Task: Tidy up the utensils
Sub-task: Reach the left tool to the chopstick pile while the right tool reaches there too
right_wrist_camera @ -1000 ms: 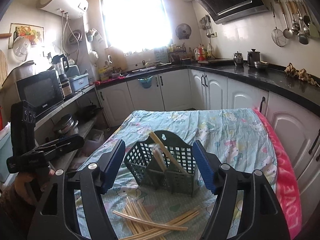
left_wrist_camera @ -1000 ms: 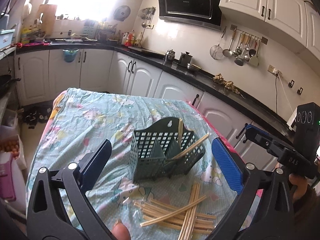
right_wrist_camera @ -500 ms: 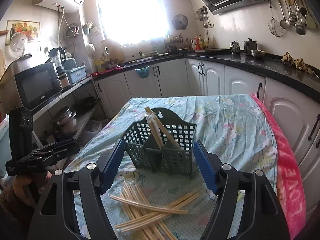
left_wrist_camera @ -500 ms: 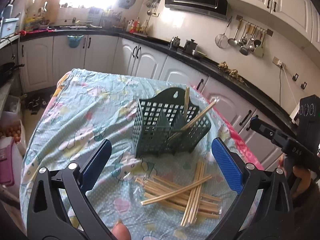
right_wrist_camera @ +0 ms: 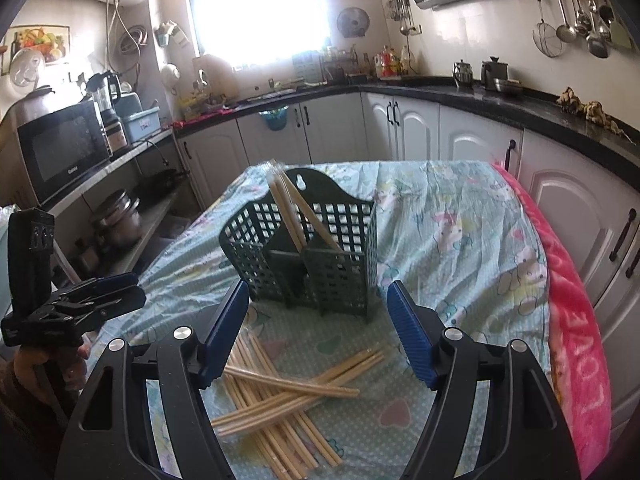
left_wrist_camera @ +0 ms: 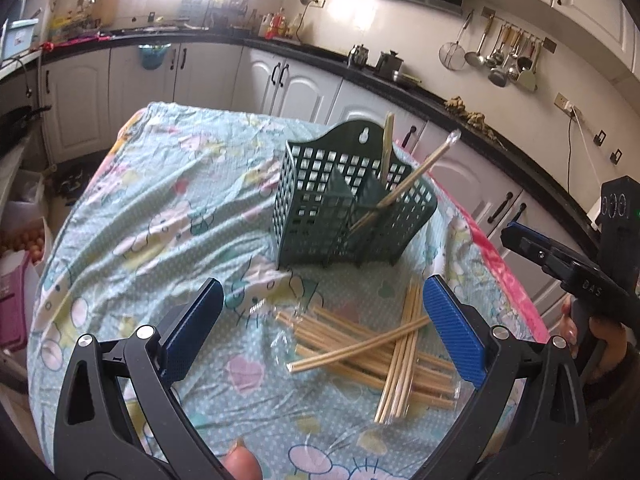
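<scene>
Both hand-held grippers, left (left_wrist_camera: pixel 322 328) and right (right_wrist_camera: pixel 318 328), were spread and empty above loose chopsticks (left_wrist_camera: pixel 384 344); two pairs stood in the basket (left_wrist_camera: pixel 348 212).

I see a kitchen with white cabinets (right_wrist_camera: pixel 404 128) under a black counter (right_wrist_camera: pixel 460 94). A bright window (right_wrist_camera: pixel 256 12) glares behind; a microwave (right_wrist_camera: pixel 60 152) sits left, ladles (left_wrist_camera: pixel 500 60) hang on the wall.

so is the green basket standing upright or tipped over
Upright. The green basket stands on its base on the cloth, its hanging tab pointing up, with a few chopsticks leaning inside.
</scene>
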A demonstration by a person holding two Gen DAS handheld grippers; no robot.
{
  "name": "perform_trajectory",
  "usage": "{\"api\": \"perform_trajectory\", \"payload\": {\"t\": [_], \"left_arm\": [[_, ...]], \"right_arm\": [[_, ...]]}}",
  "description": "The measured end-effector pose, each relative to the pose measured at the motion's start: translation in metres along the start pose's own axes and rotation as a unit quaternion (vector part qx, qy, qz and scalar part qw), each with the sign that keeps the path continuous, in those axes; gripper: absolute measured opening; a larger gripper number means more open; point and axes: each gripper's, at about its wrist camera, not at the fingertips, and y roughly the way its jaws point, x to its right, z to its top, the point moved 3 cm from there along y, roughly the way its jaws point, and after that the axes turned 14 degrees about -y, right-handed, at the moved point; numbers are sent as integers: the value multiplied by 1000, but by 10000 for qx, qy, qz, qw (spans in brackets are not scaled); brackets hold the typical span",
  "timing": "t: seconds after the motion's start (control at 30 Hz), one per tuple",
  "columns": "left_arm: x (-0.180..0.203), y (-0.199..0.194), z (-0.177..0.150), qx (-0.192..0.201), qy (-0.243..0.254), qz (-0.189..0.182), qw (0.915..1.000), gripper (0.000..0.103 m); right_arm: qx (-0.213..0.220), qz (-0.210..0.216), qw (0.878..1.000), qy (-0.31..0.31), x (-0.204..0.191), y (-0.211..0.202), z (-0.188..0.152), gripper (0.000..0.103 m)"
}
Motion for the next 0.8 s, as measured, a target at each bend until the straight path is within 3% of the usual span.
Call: {"api": "perform_trajectory", "payload": {"t": [0.27, 0.37, 0.6, 0.67, 0.8], "left_arm": [[-15, 18, -22, -367, -97, 95, 9992, 92], [-23, 26, -31, -577, -285, 69, 9979, 91], [-36, 40, -47, -1049, -794, -188, 9911, 64], [-39, 45, -51, -1175, -932, -255, 9884, 62], [-44, 52, -59, -1394, -1220, -421, 9818, 58]], "right_arm": [[-386, -72, 9992, 126, 8, 18, -21, 68], [-579, -62, 9982, 169, 13, 27, -31, 60], [-1061, 55, 9935, 402, 21, 53, -51, 44], [-1187, 95, 9918, 460, 22, 59, -56, 37], [-1481, 146, 9868, 644, 25, 75, -66, 34]]}}
